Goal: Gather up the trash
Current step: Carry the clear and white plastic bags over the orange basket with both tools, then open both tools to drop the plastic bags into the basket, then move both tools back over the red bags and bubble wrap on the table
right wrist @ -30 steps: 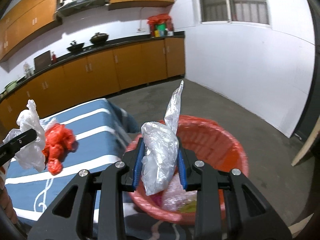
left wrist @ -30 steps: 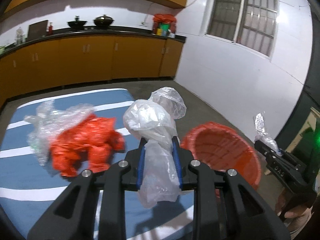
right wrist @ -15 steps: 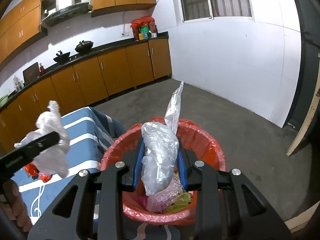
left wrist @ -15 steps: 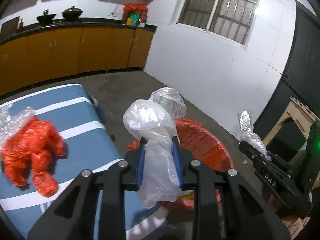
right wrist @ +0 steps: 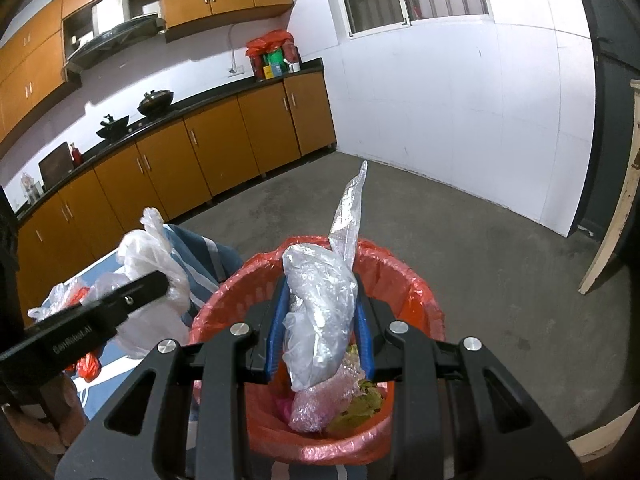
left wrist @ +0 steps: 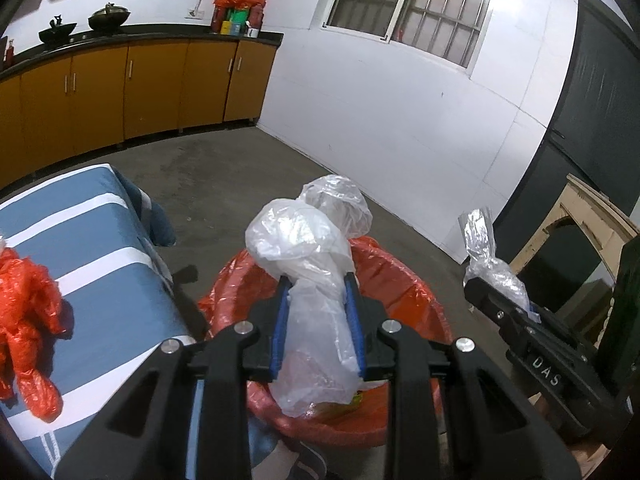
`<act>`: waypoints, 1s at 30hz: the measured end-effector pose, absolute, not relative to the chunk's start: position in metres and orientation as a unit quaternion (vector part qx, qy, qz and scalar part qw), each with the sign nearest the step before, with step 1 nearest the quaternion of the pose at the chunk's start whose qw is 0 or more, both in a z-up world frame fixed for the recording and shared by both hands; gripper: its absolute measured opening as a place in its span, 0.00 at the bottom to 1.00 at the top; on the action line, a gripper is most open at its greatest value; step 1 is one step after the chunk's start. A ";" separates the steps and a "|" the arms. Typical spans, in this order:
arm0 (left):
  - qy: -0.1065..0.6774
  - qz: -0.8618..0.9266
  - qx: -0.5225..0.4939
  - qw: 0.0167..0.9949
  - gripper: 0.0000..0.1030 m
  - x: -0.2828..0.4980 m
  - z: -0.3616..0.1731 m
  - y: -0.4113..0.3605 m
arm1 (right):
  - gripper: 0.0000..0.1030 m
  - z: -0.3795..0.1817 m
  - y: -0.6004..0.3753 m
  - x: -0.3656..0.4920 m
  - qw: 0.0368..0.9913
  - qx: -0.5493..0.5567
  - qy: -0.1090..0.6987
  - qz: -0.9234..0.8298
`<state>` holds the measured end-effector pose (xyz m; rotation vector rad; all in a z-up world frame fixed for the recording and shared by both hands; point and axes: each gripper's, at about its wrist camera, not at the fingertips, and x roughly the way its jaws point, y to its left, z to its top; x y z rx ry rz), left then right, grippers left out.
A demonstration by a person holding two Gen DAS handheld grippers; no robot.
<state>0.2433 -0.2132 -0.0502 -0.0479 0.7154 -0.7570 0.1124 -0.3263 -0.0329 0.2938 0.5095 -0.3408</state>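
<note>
Left gripper (left wrist: 318,320) pinches a white plastic bag (left wrist: 308,264) above the red-lined bin's (left wrist: 404,292) near-left rim. Right gripper (right wrist: 320,328) clamps a clear crinkled bag (right wrist: 318,304) over the bin mouth. Striped table (left wrist: 92,272) edge left; bare concrete floor (right wrist: 460,240) beyond.

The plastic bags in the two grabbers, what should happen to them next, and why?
Probably open the right gripper first. Its clear plastic bag hangs over the open red bin, so it should fall in with the other trash. The left gripper can then drop its white bag there too.
</note>
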 end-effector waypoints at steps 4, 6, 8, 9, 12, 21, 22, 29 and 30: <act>0.349 -0.367 -0.026 0.862 0.28 0.247 -0.056 -0.218 | 0.30 -0.033 -0.329 0.117 0.943 0.150 0.248 -0.164; 0.352 -0.368 -0.029 0.860 0.33 0.249 -0.060 -0.221 | 0.30 -0.033 -0.331 0.120 0.943 0.153 0.248 -0.161; 0.357 -0.369 -0.033 0.858 0.40 0.252 -0.063 -0.223 | 0.32 -0.032 -0.332 0.122 0.943 0.157 0.247 -0.158; 0.361 -0.369 -0.037 0.856 0.41 0.254 -0.065 -0.223 | 0.34 -0.032 -0.333 0.122 0.943 0.159 0.247 -0.156; 0.366 -0.368 -0.040 0.854 0.48 0.257 -0.069 -0.223 | 0.41 -0.032 -0.335 0.123 0.943 0.161 0.247 -0.154; 0.355 -0.328 -0.029 0.875 0.62 0.255 -0.072 -0.204 | 0.56 -0.034 -0.333 0.120 0.942 0.152 0.248 -0.170; 0.350 -0.319 -0.024 0.880 0.64 0.253 -0.072 -0.201 | 0.56 -0.034 -0.331 0.120 0.942 0.149 0.248 -0.171; 0.336 -0.277 -0.003 0.900 0.70 0.248 -0.070 -0.182 | 0.58 -0.034 -0.321 0.124 0.944 0.124 0.254 -0.170; 0.335 -0.273 -0.002 0.902 0.71 0.247 -0.070 -0.178 | 0.58 -0.034 -0.319 0.124 0.945 0.121 0.255 -0.168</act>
